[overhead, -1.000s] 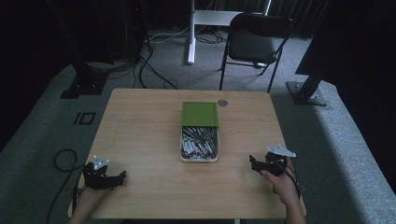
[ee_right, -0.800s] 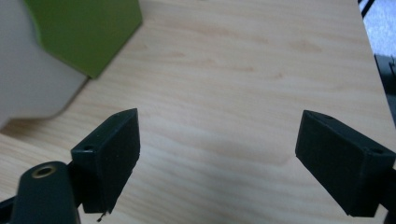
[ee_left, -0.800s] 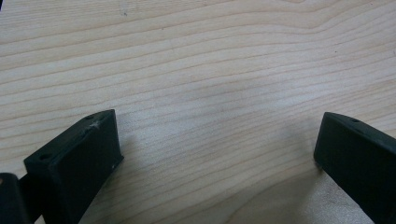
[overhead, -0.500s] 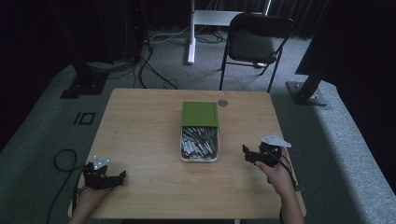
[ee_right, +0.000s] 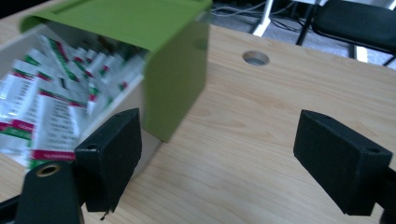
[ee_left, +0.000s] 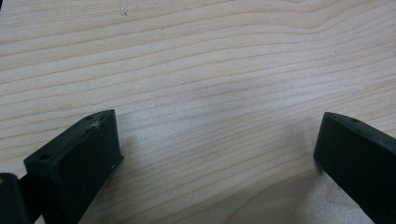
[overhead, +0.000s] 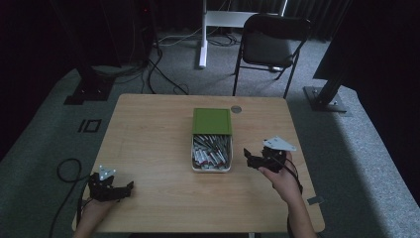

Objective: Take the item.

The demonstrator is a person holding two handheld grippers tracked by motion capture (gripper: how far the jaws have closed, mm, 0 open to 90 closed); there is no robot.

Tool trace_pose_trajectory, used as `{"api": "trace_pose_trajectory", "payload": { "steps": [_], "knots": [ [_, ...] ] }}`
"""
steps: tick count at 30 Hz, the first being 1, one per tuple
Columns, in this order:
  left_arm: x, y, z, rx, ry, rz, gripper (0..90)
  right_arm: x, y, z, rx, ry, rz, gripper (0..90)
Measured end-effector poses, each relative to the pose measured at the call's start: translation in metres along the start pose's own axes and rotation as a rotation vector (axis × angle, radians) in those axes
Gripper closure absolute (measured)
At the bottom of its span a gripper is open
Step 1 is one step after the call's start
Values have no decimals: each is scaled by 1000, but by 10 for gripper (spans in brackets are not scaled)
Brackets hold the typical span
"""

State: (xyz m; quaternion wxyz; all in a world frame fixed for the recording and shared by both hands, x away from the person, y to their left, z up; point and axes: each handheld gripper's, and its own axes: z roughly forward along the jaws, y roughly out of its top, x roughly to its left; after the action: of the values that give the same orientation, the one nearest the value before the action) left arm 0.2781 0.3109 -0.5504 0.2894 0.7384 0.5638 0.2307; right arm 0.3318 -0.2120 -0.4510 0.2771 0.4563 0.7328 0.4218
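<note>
Oddly, none of the print on the packets [overhead: 210, 152] can be read: in the right gripper view they show white with red and green bands and lines of grey text blurred past reading. They lie heaped in a white box [overhead: 211, 168] at the middle of the table [overhead: 148, 134], and a green lid [overhead: 212, 121] covers the far part of the box, so the packets under it are hidden. In the right gripper view the box runs off the left edge. The right claw [overhead: 251, 159] is just beside the box's right side, near its front corner, jaws wide with bare table between them, gripping nothing. The left claw [overhead: 119, 191] is near the table's front left corner, well apart from the box, jaws wide over bare wood. A small round hole [overhead: 236, 109] sits in the table just beyond the lid.
</note>
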Motion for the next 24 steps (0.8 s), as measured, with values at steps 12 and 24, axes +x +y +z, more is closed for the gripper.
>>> {"api": "trace_pose_trajectory", "payload": {
  "steps": [12, 24],
  "knots": [
    [0, 0, 0, 0, 0, 0, 12, 30, 11, 9, -13, 68, -38, 161],
    [0, 0, 0, -3, 0, -2, 13, 68, 15, 15, -15, 146, -104, 211]
  ]
}}
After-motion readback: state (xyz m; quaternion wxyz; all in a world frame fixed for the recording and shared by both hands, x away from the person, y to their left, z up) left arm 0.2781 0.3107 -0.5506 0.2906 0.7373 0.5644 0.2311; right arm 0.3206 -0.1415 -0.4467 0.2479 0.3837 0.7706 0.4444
